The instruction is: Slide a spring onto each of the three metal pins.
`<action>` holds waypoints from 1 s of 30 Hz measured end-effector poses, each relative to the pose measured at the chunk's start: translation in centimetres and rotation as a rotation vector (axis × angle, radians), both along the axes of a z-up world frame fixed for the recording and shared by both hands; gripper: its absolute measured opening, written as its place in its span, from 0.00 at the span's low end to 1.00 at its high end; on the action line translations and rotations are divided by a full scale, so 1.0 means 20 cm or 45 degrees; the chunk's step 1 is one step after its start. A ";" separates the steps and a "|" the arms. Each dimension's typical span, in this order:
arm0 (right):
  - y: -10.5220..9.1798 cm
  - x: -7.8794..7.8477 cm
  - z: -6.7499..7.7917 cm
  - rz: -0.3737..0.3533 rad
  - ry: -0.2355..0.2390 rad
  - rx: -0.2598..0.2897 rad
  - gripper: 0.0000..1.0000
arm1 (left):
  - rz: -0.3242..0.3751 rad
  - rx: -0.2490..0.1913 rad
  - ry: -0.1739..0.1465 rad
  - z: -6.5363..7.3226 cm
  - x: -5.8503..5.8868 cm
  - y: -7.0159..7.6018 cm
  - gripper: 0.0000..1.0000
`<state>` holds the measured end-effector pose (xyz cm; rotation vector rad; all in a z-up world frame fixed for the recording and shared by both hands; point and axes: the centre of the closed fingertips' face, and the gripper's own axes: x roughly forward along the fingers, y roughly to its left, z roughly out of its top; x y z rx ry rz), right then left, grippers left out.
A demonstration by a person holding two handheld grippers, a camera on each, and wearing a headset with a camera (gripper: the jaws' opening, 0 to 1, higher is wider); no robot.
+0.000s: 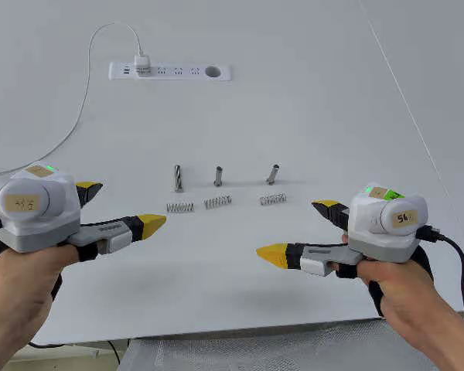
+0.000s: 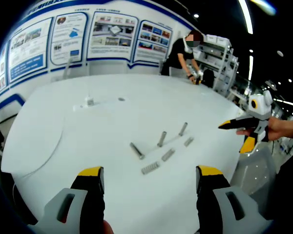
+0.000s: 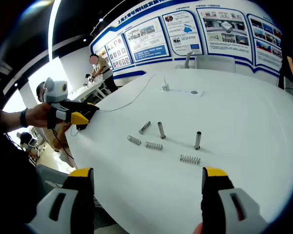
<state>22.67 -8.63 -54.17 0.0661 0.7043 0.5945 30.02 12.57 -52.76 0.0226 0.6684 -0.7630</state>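
Observation:
Three metal pins lie in a row on the white table: left pin (image 1: 178, 177), middle pin (image 1: 218, 175), right pin (image 1: 273, 173). In front of each lies a loose spring: left (image 1: 180, 206), middle (image 1: 217, 202), right (image 1: 273, 199). My left gripper (image 1: 122, 205) hovers open to the left of the row, nothing between its yellow tips. My right gripper (image 1: 298, 229) is open in front of the right spring, also holding nothing. From the left gripper (image 2: 150, 171) the pins (image 2: 162, 138) and springs (image 2: 168, 155) lie ahead. From the right gripper (image 3: 147, 171) the middle spring (image 3: 154, 145) lies ahead.
A white power strip (image 1: 170, 72) with a plugged charger and a cable trailing left sits at the back of the table. The table's front edge (image 1: 240, 331) runs just below my hands. A person (image 2: 180, 48) stands beyond the far side.

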 end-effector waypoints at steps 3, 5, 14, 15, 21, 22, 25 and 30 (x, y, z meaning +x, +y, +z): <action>0.00 0.00 0.00 -0.001 0.002 0.001 0.93 | 0.003 -0.004 0.008 -0.02 0.02 -0.01 0.77; 0.00 -0.01 0.00 -0.001 0.004 -0.001 0.93 | -0.001 0.002 0.010 -0.02 0.03 -0.02 0.76; 0.01 -0.02 -0.02 0.006 0.018 0.001 0.92 | -0.016 0.006 0.017 -0.06 0.11 -0.07 0.74; 0.01 -0.02 -0.02 0.007 0.018 0.002 0.92 | -0.018 0.007 0.020 -0.07 0.12 -0.08 0.74; -0.01 -0.02 -0.03 -0.007 0.025 0.003 0.92 | -0.033 0.011 0.032 -0.10 0.18 -0.13 0.71; -0.01 -0.02 -0.03 -0.008 0.025 0.003 0.92 | -0.033 0.011 0.032 -0.10 0.18 -0.13 0.71; -0.01 -0.03 -0.03 -0.012 0.027 0.003 0.92 | -0.036 0.009 0.037 -0.12 0.22 -0.15 0.70; -0.01 -0.03 -0.04 -0.015 0.032 0.006 0.91 | -0.031 0.013 0.049 -0.15 0.26 -0.17 0.69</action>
